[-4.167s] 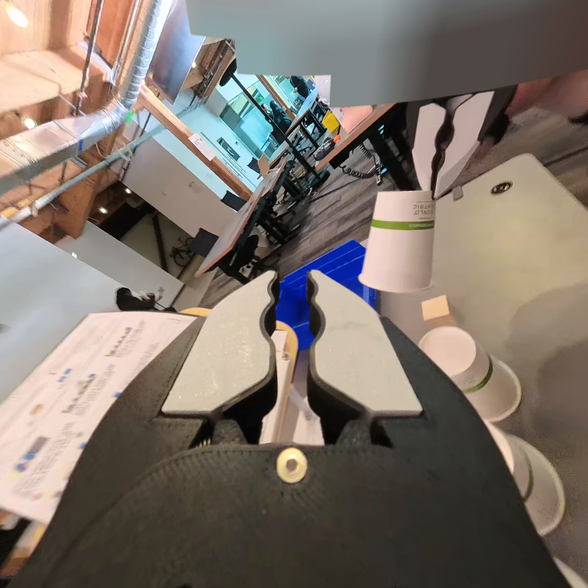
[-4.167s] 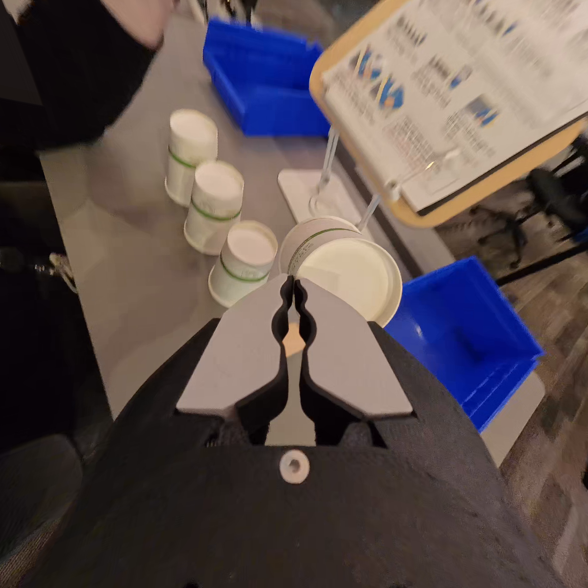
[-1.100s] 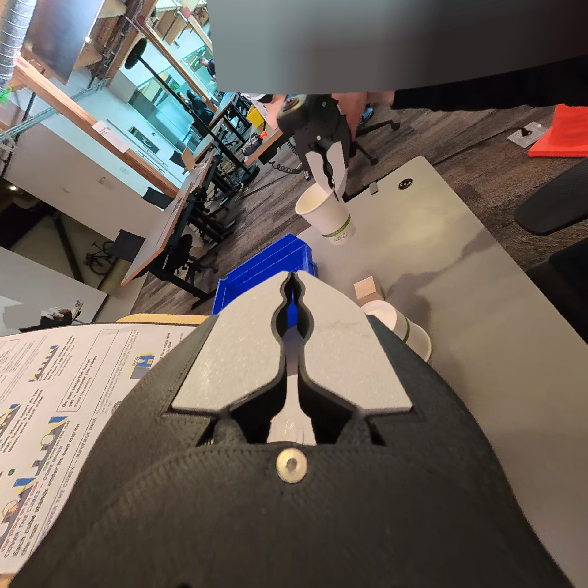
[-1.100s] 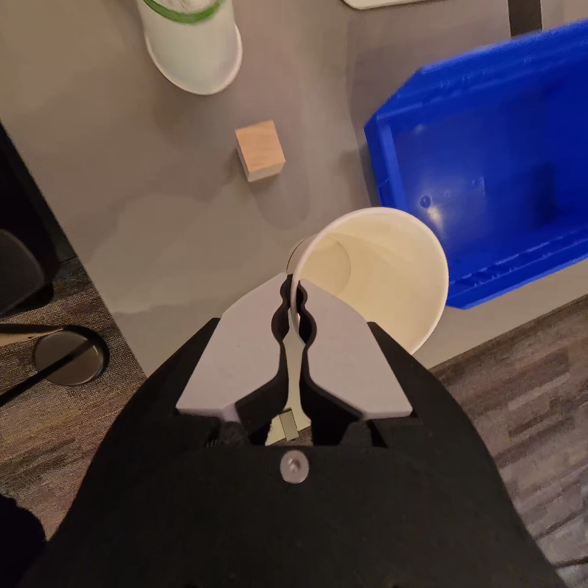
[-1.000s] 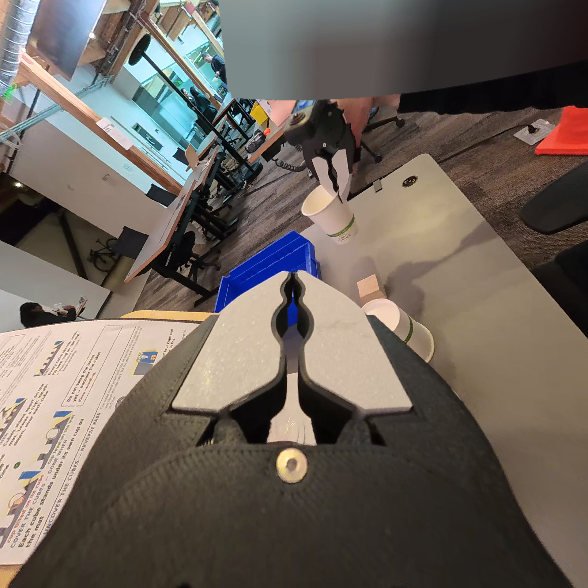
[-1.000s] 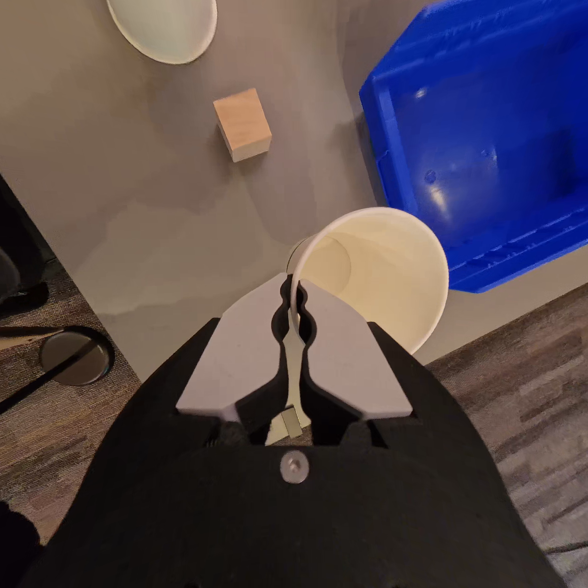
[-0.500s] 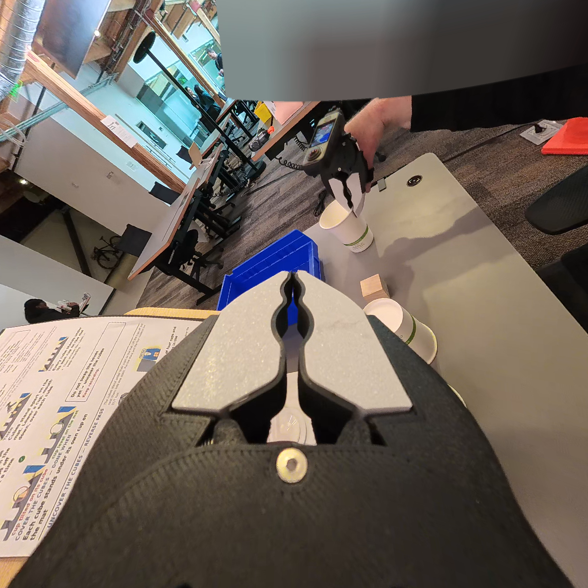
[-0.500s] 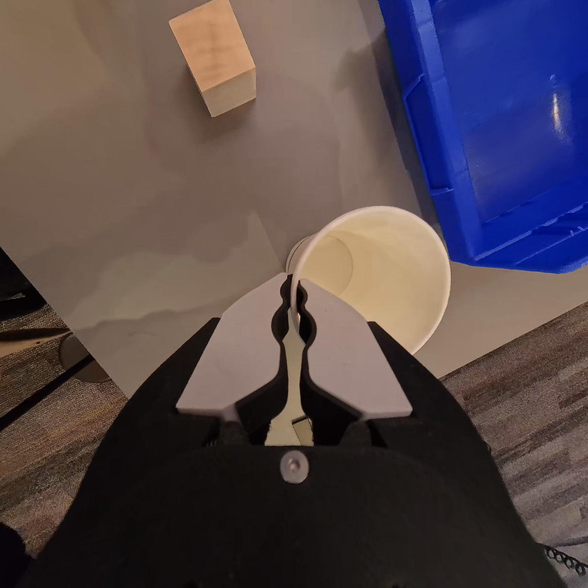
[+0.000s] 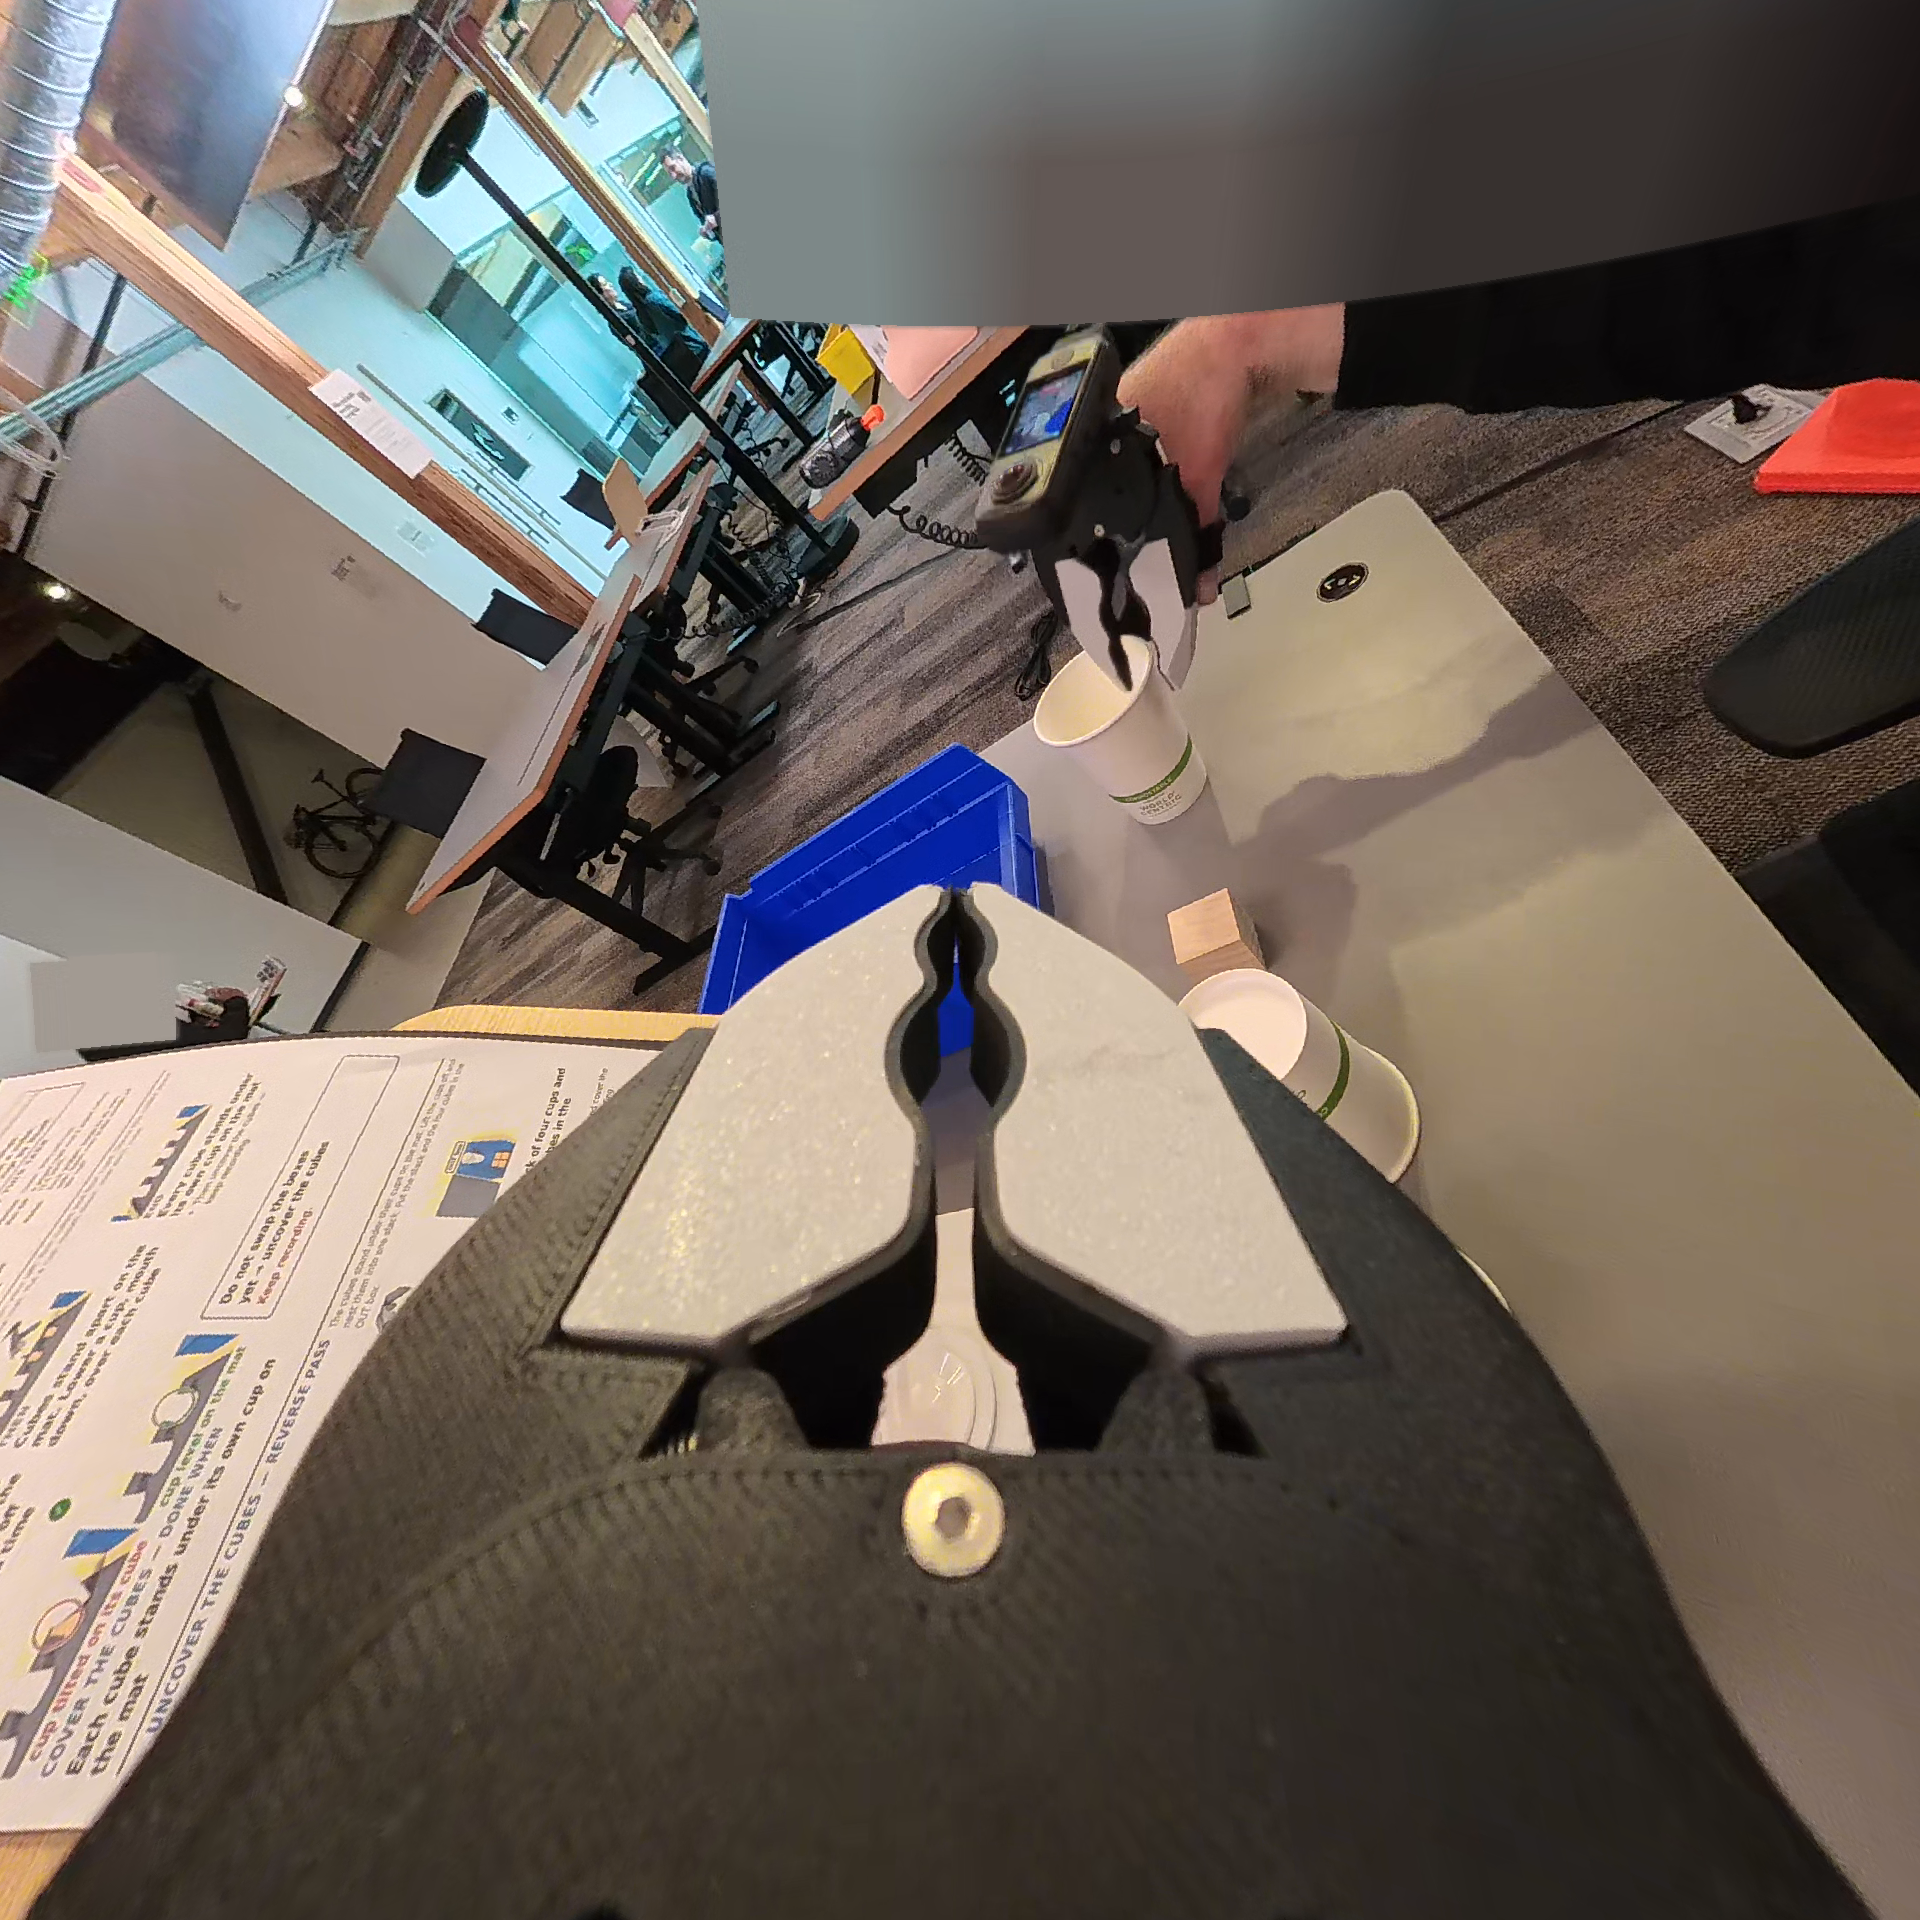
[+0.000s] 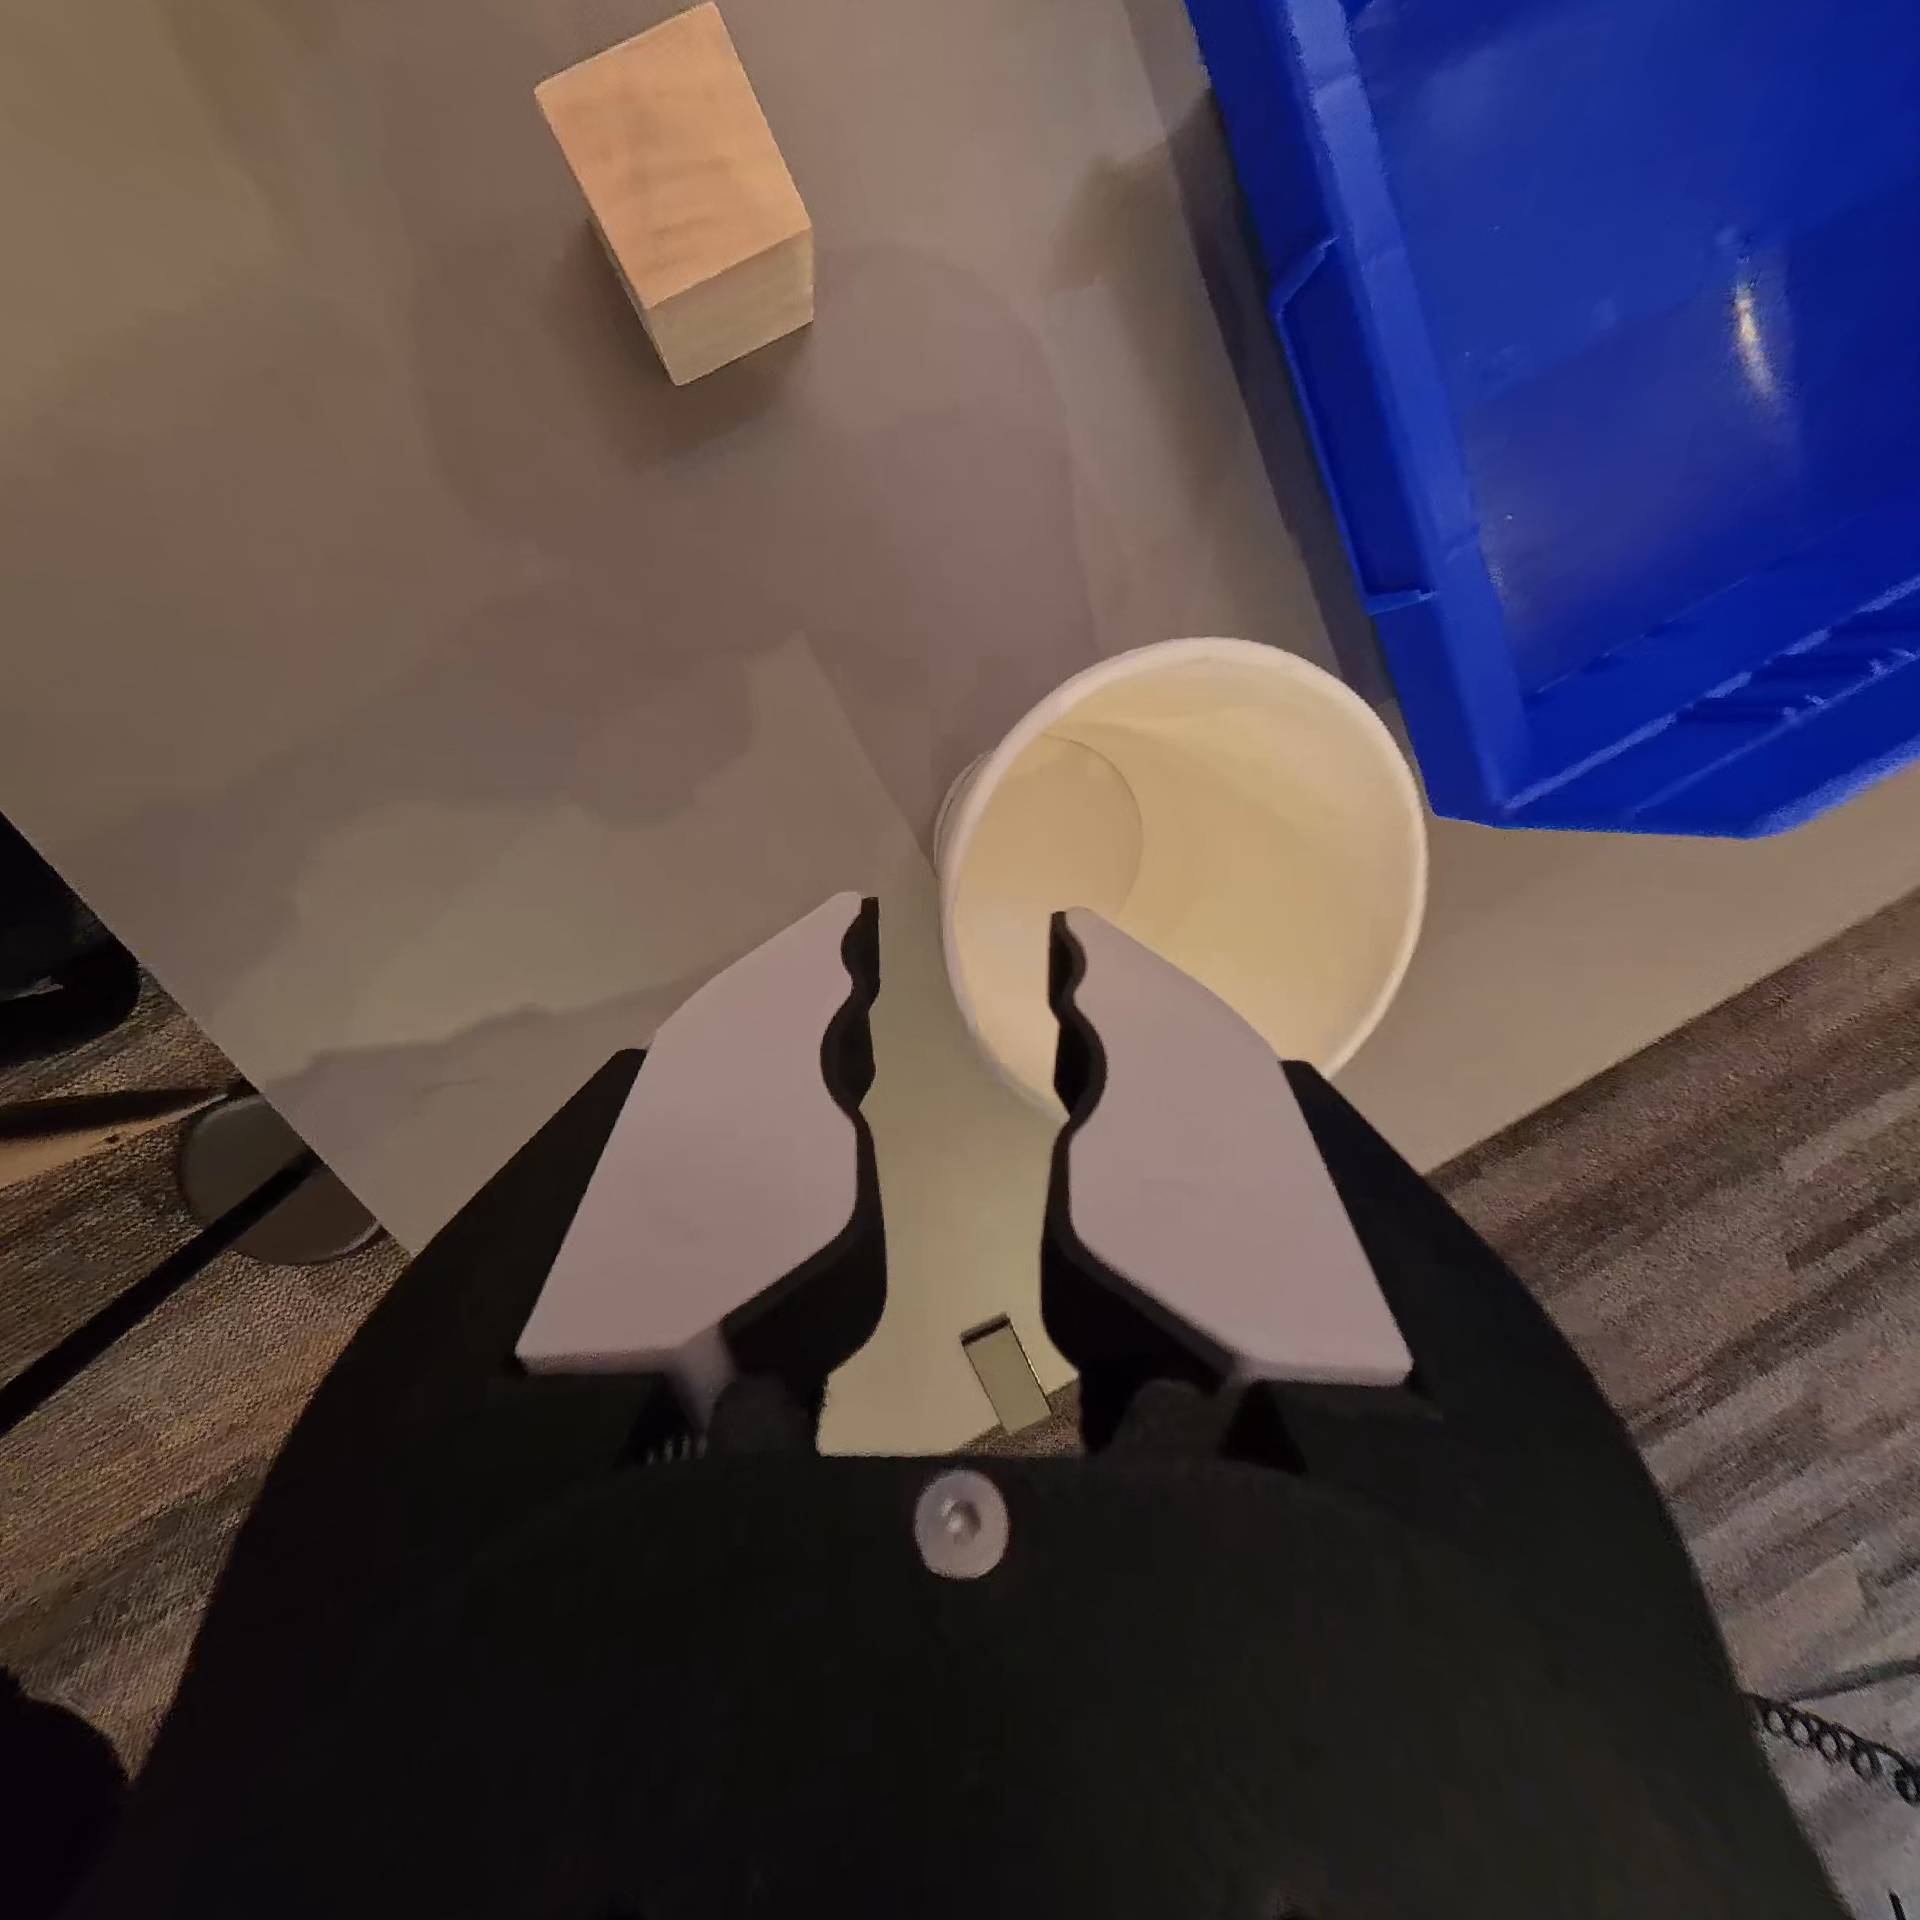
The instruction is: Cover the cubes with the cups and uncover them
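my right claw [image 10: 964,951] stands parted over an upright paper cup [image 10: 1184,852] at mid-frame, one finger inside the rim, one outside, gripping nothing.
the wooden cube [image 10: 675,182] sits bare at upper left, well apart from the cup; the blue bin [image 10: 1621,416] fills the upper right. my left claw [image 9: 954,920] is clenched on nothing. to finish cleanly i'd lift straight up, clear of the rim, so the cup doesn't tip.
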`<state>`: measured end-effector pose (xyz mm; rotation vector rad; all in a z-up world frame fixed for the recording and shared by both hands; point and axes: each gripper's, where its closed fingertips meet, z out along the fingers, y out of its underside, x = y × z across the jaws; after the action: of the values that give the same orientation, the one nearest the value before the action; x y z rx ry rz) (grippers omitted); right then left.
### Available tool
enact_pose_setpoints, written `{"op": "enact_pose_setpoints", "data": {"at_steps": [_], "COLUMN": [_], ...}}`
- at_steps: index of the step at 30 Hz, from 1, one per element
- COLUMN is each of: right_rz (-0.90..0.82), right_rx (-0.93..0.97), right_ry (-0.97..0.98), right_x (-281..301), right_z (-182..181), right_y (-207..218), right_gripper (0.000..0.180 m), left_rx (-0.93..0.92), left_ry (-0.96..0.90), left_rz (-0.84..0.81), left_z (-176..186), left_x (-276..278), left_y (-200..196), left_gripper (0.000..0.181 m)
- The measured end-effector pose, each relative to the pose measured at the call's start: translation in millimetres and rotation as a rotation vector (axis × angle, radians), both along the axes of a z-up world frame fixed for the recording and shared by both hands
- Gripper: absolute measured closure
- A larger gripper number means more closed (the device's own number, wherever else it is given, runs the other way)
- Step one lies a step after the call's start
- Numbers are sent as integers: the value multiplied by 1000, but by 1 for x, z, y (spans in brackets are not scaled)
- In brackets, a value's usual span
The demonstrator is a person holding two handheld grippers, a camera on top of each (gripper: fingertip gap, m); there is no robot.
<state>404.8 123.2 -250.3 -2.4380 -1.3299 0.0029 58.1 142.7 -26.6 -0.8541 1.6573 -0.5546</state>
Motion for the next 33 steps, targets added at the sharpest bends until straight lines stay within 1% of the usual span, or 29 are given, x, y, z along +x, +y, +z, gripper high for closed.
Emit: {"op": "enact_pose_setpoints", "data": {"at_steps": [1,4,7,10,14,17,20,24,25,28,33], "right_rz": [-9,-19,26,120,246,335,390,424,433,440,440], "right_rx": [22,113,185,243,258,235,210,179,170,136,70], "right_ry": [-11,-36,-48,-3,91,134,147,147,151,153,133], "right_x": [2,-1,-21,-62,-125,-171,-209,-246,-253,-267,-272], "right_z": [6,29,52,67,71,64,53,32,27,10,-14], "right_y": [0,1,0,-1,-2,-1,6,21,24,32,37], "right_gripper": [144,131,130,130,124,111,93,67,63,59,67], "left_rx": [0,-1,-3,-4,-3,-2,-2,-1,-2,0,1], "left_ry": [-1,-5,-7,-3,7,18,24,19,18,13,11], "left_rz": [1,2,5,6,5,3,3,5,5,3,2], "left_z": [0,1,1,0,-2,-5,-6,-5,-4,-3,-2], "left_x": [0,-1,-1,0,3,6,7,5,4,2,0], "left_y": [0,1,2,2,1,0,0,1,1,0,1], "left_gripper": [181,181,181,181,181,181,181,181,181,181,181]}}
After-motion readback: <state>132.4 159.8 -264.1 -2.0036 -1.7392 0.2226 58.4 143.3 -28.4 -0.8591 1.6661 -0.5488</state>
